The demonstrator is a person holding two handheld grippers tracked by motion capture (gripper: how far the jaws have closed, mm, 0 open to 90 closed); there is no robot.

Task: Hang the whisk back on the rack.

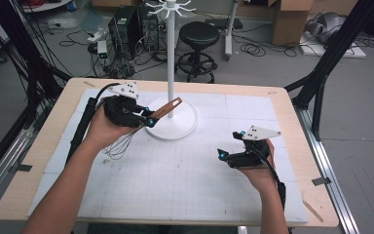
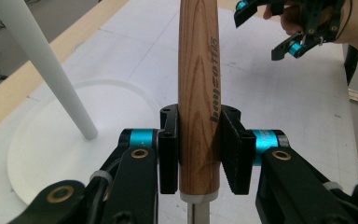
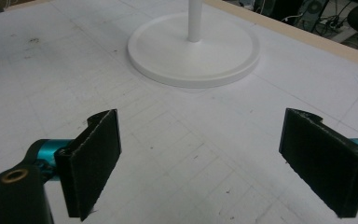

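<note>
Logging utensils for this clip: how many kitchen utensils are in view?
1: a wooden-handled whisk, clamped by its handle in the left gripper beside the white stand. The right gripper is open, holding none.

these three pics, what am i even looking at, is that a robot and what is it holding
No robot: a person holds a hand-operated two-jaw gripper in each hand at a table. The wide picture comes from a camera above; the other two come from cameras riding on each gripper, looking along its black jaws. The left gripper is clamped on the wooden handle of a wire whisk, near a white hanging stand with a round base. The right gripper is open and holds nothing, above the white mat.
</note>
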